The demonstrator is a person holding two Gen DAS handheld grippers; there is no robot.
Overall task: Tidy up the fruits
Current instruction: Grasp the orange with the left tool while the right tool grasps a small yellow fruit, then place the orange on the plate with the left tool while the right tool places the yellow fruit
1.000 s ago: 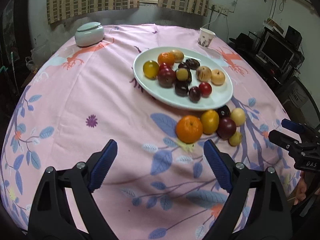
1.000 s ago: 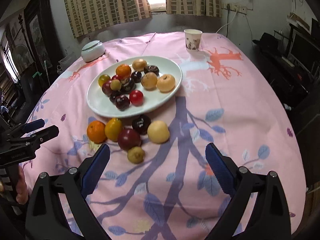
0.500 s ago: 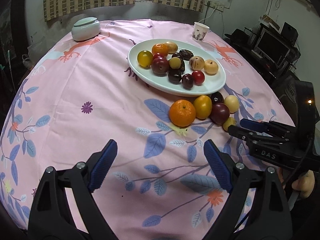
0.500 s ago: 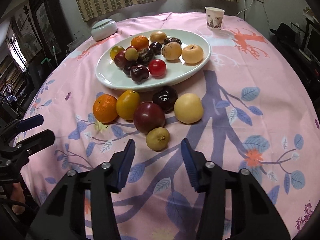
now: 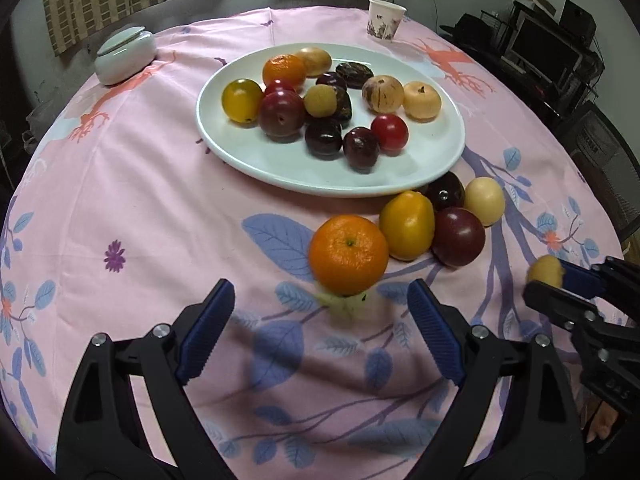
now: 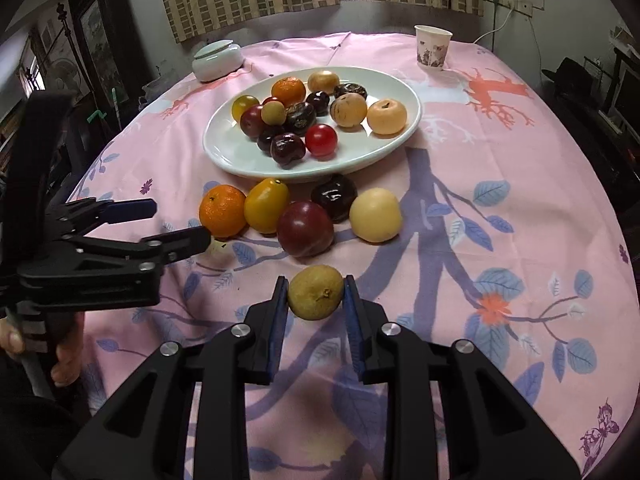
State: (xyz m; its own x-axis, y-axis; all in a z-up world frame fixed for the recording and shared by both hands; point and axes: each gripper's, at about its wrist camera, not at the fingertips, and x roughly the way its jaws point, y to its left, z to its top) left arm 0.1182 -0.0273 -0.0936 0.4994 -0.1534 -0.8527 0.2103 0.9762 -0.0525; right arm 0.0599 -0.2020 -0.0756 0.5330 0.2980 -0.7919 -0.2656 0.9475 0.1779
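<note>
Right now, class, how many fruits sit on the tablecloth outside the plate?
5, all in a cluster before the white plate: orange, yellow fruit, dark red plum, near-black fruit, pale yellow fruit. A sixth, the small yellowish fruit, is in the right gripper.

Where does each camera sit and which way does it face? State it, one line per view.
Left wrist: rides the left tool, open, aimed across the table at the orange and plate; the right tool shows at right.
Right wrist: rides the right tool, shut on the small yellow fruit; the left tool and a hand show at left.
Shared: plate, fruits, paper cup.
</note>
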